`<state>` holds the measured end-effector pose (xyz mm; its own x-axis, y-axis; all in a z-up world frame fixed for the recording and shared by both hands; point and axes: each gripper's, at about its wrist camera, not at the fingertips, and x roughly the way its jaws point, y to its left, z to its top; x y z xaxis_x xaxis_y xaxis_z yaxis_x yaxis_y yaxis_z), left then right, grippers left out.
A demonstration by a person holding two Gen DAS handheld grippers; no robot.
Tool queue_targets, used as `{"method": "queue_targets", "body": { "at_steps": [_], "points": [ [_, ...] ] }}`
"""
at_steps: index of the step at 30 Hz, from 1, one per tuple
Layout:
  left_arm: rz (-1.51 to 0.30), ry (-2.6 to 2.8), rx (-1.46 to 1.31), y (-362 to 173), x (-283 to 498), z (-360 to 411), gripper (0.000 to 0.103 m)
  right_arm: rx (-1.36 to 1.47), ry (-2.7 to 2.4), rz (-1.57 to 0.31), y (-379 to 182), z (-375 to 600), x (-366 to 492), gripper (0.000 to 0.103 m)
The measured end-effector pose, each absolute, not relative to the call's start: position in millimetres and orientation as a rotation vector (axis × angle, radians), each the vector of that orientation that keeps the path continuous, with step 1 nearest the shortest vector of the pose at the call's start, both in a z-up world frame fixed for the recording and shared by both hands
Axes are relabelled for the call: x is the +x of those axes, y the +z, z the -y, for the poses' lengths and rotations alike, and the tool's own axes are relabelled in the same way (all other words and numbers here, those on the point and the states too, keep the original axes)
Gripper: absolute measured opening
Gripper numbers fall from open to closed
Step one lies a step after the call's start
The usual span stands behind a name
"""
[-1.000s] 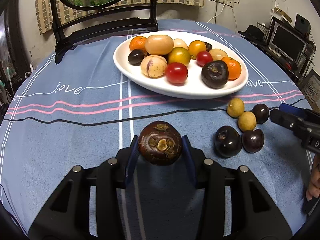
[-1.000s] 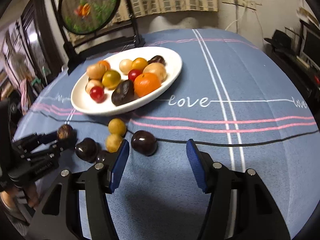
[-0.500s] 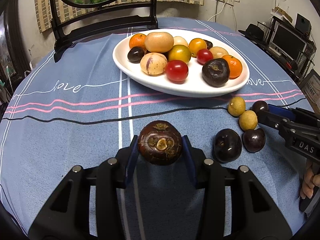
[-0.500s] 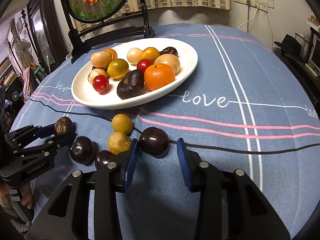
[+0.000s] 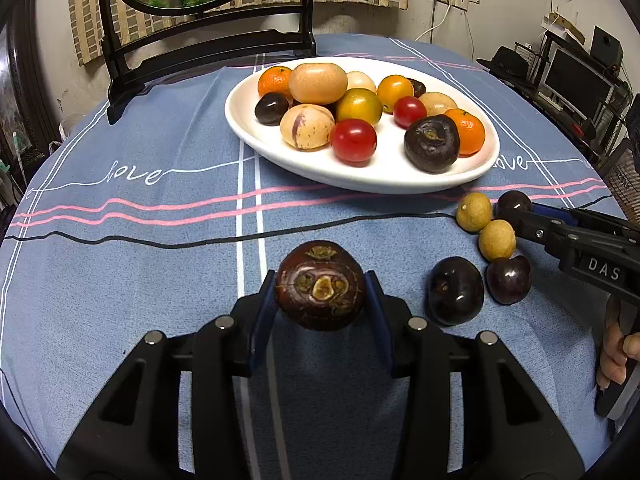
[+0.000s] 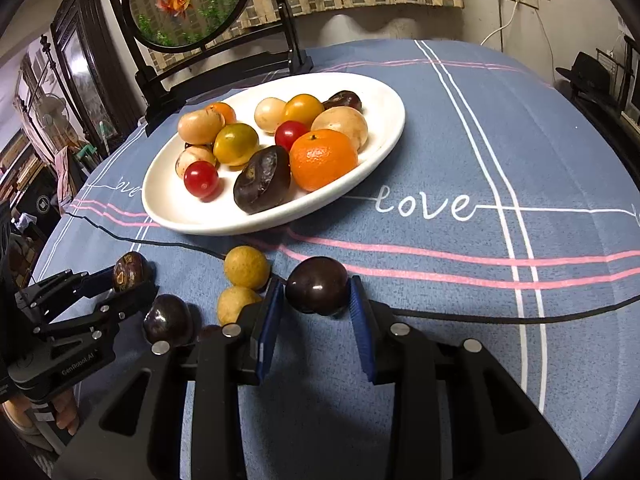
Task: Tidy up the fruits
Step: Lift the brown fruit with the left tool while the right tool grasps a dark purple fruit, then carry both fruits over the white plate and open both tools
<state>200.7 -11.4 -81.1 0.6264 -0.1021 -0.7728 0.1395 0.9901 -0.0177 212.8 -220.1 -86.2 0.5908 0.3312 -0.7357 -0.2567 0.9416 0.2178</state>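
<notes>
Fruits lie partly on the white plate [image 5: 360, 180] and partly loose on the blue tablecloth [image 5: 120, 260] of the table. One dark brown round fruit [image 5: 320, 285] sits pinched between the blue pads of the left gripper [image 5: 320, 292], held clear above the cloth with its scarred end facing the camera. Just to the right of that gripper, on the cloth, rest a dark purple fruit [image 5: 455, 290] and another dark purple one [image 5: 509, 280] touching a yellow fruit [image 5: 497, 239]; a second yellow fruit [image 5: 474, 212] lies just beyond them.

In the right wrist view, the right gripper [image 6: 317, 300] has a dark plum [image 6: 317, 285] between its blue pads, which are closing in on its sides; the plum still rests on the cloth. Both pads look to be touching it. Just left of this gripper are the two yellow fruits [image 6: 246, 267], one behind the other, and further left the left gripper with its brown fruit.

Beyond both grippers stands the plate, holding oranges, red and yellow tomatoes, tan round fruits and a large dark fruit [image 6: 262, 179] near its front rim. Behind the plate, at the far edge of the table, stands a round goldfish panel in a black frame [image 6: 188, 4]. A hand [image 5: 616, 356] shows at the right edge of the left wrist view, gripping the handle of the right gripper.
</notes>
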Motion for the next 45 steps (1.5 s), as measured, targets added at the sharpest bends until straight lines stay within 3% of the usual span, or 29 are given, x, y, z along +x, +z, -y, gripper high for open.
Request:
{"method": "queue_targets", "body": {
  "at_steps": [12, 30, 45],
  "points": [
    [-0.859, -0.158, 0.015, -78, 197, 8, 0.043, 0.158, 0.336, -0.858, -84, 233, 205, 0.030],
    [-0.729, -0.155, 0.043, -26, 194, 20, 0.043, 0.236, 0.363, -0.674, -39, 255, 158, 0.030],
    [-0.713, -0.132, 0.062, -18, 280, 34, 0.043, 0.150, 0.399, -0.688, -7, 211, 253, 0.030]
  ]
}}
